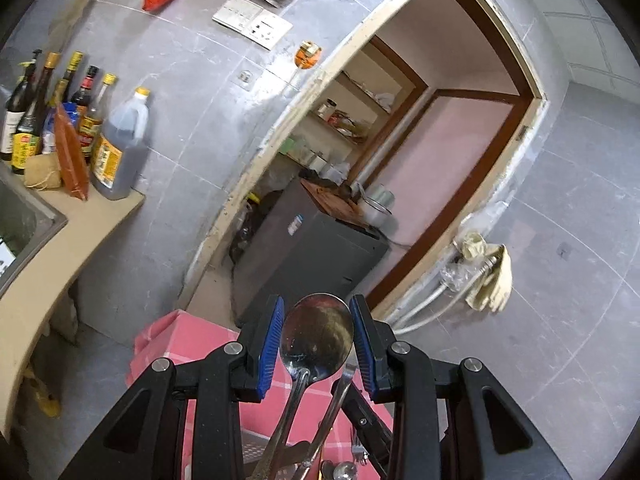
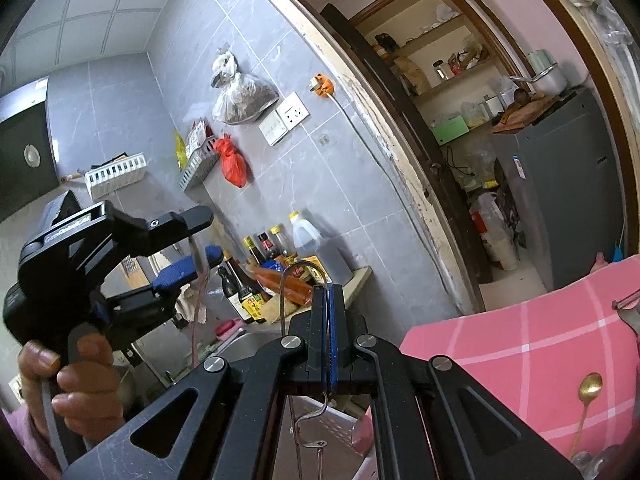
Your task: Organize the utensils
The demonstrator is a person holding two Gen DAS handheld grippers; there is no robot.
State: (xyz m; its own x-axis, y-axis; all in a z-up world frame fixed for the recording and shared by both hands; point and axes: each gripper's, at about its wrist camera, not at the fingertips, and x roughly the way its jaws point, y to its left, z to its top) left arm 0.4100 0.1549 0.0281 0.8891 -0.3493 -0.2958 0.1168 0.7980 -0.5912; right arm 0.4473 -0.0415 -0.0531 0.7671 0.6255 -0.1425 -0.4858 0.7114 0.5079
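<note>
In the left wrist view my left gripper (image 1: 318, 336) is open, its blue pads either side of a large steel spoon bowl (image 1: 318, 334) without touching it. The spoon stands upright with other utensil handles (image 1: 340, 396) in a holder below, mostly hidden. In the right wrist view my right gripper (image 2: 329, 300) is shut on a thin metal S-hook (image 2: 285, 292) that curves above the pads and hangs below them. The left gripper (image 2: 188, 252) also shows there, held up in a hand. A gold spoon (image 2: 588, 392) lies on the pink checked cloth (image 2: 520, 344).
A counter (image 1: 80, 236) with sauce bottles (image 1: 116, 148) and a sink (image 1: 24, 220) is on the left. A grey fridge (image 1: 316, 248) stands in the doorway. White wall baskets (image 2: 116, 176) and hanging bags (image 2: 240, 96) are on the tiled wall.
</note>
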